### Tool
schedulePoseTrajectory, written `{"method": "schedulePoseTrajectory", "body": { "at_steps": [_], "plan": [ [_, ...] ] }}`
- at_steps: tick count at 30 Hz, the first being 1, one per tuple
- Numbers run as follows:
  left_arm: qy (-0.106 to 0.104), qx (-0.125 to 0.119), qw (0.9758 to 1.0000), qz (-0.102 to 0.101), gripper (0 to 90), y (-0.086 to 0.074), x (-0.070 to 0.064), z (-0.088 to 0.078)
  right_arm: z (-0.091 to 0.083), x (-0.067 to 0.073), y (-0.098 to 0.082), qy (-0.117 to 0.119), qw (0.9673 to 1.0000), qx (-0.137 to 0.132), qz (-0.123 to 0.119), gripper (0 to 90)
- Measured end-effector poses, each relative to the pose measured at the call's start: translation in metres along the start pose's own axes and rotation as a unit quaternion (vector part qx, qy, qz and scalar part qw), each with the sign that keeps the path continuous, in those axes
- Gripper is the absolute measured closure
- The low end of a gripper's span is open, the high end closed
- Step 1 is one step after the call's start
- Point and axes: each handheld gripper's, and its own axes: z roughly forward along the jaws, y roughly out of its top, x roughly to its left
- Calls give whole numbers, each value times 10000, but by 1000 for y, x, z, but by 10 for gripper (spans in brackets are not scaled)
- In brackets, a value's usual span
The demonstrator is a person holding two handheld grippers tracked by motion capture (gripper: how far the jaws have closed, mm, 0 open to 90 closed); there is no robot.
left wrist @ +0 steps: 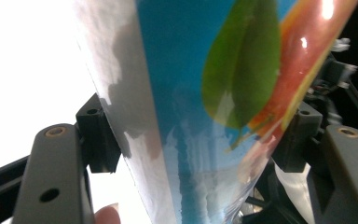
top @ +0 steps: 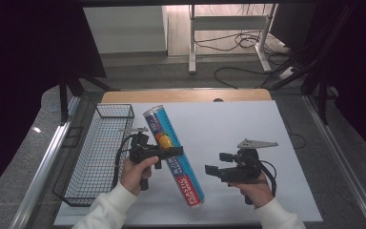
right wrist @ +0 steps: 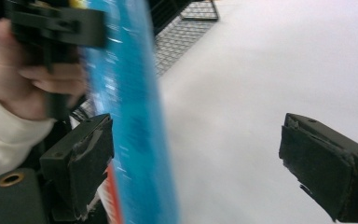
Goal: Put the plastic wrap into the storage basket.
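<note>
Clamping the blue roll (top: 173,155), left gripper (top: 164,153) jaws shut; right gripper (top: 215,164) jaws spread wide.

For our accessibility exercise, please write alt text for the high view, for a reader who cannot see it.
A person's left gripper clamps a long blue tube, tilted above a white table. The right gripper is open beside it, and a black wire basket sits at the left.
</note>
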Motion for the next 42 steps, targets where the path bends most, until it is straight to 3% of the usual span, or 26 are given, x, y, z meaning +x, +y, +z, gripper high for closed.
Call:
{"method": "schedulePoseTrajectory", "body": {
  "at_steps": [2,3,11,15,24,34,42],
  "plan": [
    [107,103,9999,64,318,4,-4,-7,-5,-5,-2,-68,10000,2,21,110],
    [258,189,9994,162,318,9,-8,-15,-10,-9,-5,-107,9999,32,42,112],
    [639,297,9974,177,318,25,-14,-47,-21,-22,-13,-212,9996,104,133,123],
    [904,416,9947,256,318,36,-19,-68,-26,-30,-16,-272,9994,122,202,129],
    [1258,565,9899,317,318,50,-24,-100,-29,-37,-17,-421,9987,91,271,130],
    [1561,553,9858,289,319,57,-23,-139,-27,-40,-17,-480,9983,154,308,130],
    [1846,671,9803,207,319,67,-20,-175,-26,-44,-19,-567,9976,211,345,130]
  ]
}}
